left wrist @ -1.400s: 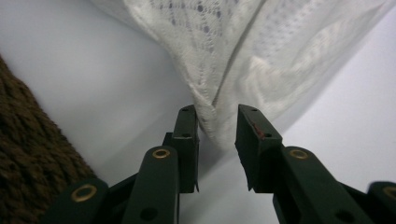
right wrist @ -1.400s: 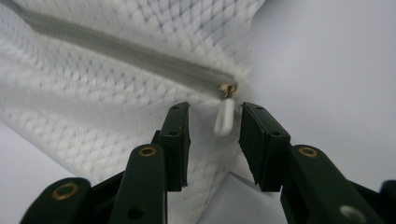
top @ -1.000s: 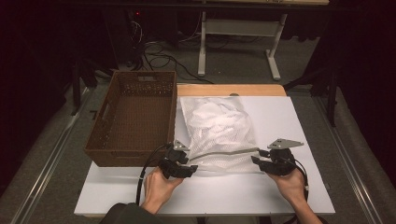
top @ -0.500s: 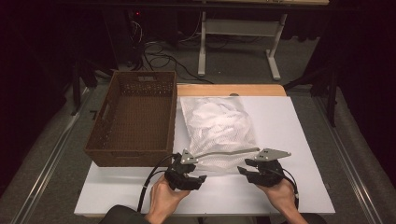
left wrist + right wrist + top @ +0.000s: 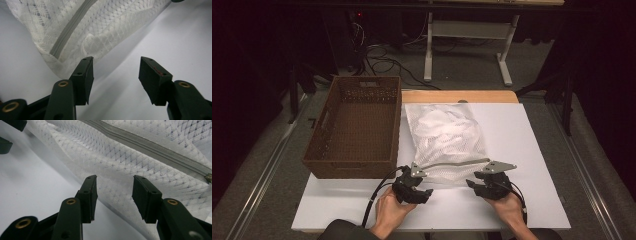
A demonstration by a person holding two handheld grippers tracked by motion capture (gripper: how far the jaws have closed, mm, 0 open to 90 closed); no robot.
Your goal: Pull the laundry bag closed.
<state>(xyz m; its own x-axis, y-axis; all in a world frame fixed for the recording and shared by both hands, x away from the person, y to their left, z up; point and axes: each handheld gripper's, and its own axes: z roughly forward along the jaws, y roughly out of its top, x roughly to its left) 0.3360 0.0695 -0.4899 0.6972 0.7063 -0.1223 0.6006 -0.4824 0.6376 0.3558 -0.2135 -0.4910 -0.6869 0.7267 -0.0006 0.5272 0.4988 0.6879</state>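
High view: the white surface (image 5: 532,150) carries a white mesh bag (image 5: 444,137) with white contents and a grey zipper (image 5: 457,163) along its near edge. A brown woven basket (image 5: 354,125) stands just beside the bag, on the left gripper's side. The left gripper (image 5: 412,186) sits at the bag's near left corner and the right gripper (image 5: 488,184) at its near right corner. Each is held in a hand (image 5: 388,212) that comes in from the near edge of the surface.

Left gripper view: the jaws of the left gripper (image 5: 116,72) stand apart with a clear gap, and bare surface shows between them. Nothing is clamped. These jaws have just been opening. The mesh bag (image 5: 100,27) lies ahead of the jaws; its corner hangs just in front of the tip of the left-hand jaw, and whether it touches cannot be told. The zipper (image 5: 67,32) runs diagonally away from that jaw.

Right gripper view: the jaws of the right gripper (image 5: 115,195) are also spread, with no grip on anything. The mesh bag (image 5: 120,160) lies directly ahead of and beyond both jaws, and its edge crosses the gap between them. The zipper (image 5: 150,147) runs beyond the tips, ending at a pull past the right-hand jaw.
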